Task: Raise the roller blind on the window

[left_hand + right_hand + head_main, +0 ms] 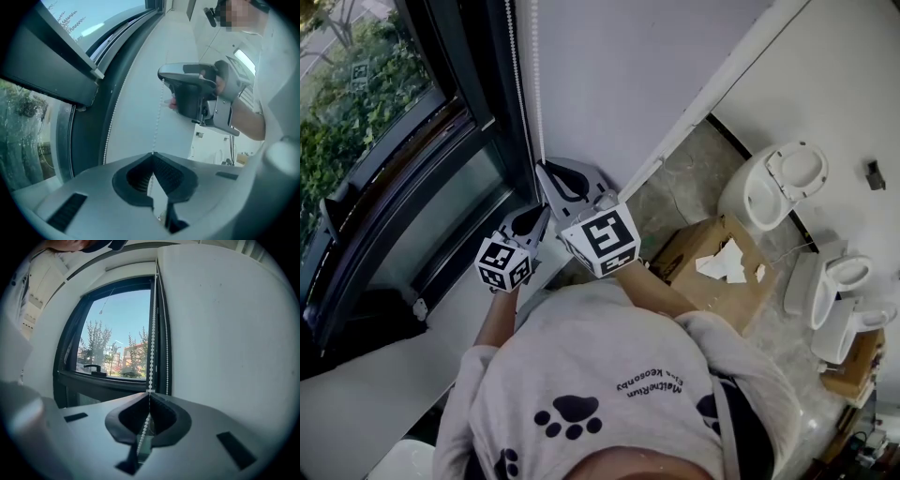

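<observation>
White bead chain [152,333] sits pinched in both your closed claws, the right claw [149,397] just above the left claw [152,155] on one strand, and the window [117,329] beyond shows bare glass, so the blind seems mostly raised, few pulls left.

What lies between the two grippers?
A straight stretch of bead chain, running from the left gripper to the right gripper, clearest in the left gripper view.

Counts by kind
A left claw [152,153] and a right claw [150,392] are counted, two bead-chain strands [152,333], one window [117,333].
</observation>
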Tool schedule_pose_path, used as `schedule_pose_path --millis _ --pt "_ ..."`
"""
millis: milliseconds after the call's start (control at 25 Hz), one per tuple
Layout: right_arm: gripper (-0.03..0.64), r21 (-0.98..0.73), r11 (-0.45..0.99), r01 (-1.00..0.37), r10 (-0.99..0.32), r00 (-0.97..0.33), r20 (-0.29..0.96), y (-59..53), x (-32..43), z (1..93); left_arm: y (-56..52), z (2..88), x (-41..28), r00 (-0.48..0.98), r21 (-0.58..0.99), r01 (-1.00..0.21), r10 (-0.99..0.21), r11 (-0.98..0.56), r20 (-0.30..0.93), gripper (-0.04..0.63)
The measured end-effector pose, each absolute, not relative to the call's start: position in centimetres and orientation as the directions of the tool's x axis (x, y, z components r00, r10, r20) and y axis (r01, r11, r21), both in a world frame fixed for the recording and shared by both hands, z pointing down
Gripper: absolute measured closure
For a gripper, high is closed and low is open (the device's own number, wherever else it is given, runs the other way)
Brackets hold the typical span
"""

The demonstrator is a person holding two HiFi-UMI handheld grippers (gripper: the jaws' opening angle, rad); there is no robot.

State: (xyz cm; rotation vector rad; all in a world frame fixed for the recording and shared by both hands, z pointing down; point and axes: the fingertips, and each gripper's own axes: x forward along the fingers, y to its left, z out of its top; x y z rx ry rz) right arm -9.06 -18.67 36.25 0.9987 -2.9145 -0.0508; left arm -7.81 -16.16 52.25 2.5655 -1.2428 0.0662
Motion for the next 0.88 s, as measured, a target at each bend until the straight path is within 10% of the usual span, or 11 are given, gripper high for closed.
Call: schedule_pose_path --millis 160,240,880 --pt "0.606 0.047 0.791 -0.611 -0.612 -0.789 0.043 -18.6 -9.1 36.3 -15.9 52.0 -7.8 0.638 0.204 -0.768 -0.755 -0.607 0.156 0.574" --pt "0.607 0.045 0.790 -0.612 -0.613 -0.789 0.042 -18.7 -9.1 36.4 -15.8 51.1 -8.0 0.654 0.214 -0.753 -0.746 -0.622 0.131 0.449" --pt "0.607 0.046 0.791 -0.610 -0.612 -0.790 0.037 -18.6 -9.3 36.5 -16.2 31.5 -10.0 0.704 0.116 -0.695 -0.705 -0.709 -0.089 0.494"
